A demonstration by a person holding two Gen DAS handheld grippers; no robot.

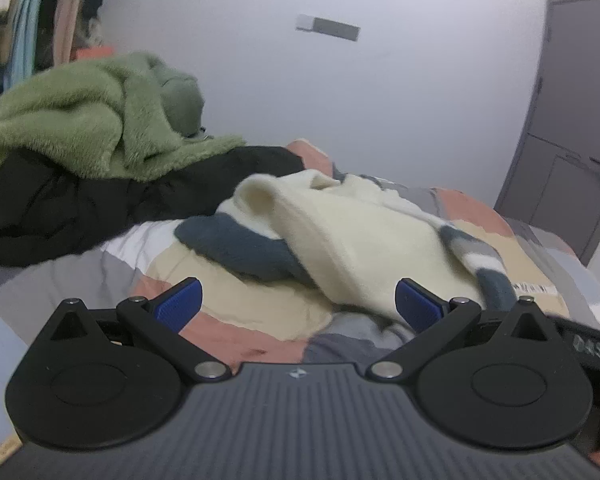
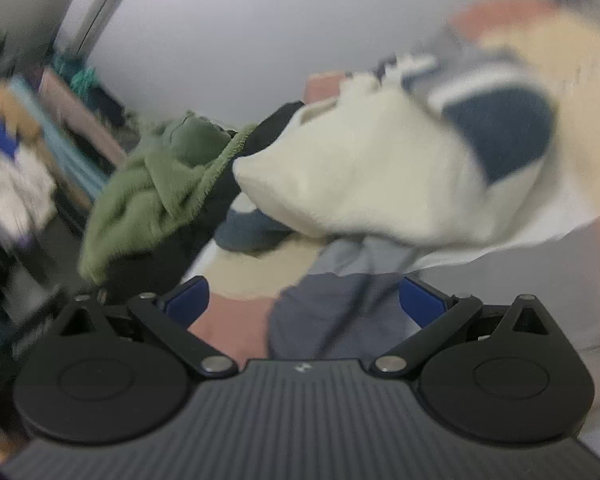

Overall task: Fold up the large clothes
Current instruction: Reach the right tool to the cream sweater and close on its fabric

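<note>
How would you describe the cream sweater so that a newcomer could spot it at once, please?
Start from the patchwork bedspread. Left of centre lies a heap with a fuzzy green garment over a black one. The sweater lies crumpled beside that heap, the only cream knit, with dark blue patches.

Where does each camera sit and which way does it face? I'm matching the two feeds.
Left wrist: on the left gripper, level, facing across the bed at the cream sweater; its open blue fingers show.
Right wrist: on the right gripper, rolled and blurred, same sweater close ahead; open fingers show.
Shared: sweater, green fleece on a black garment.
</note>
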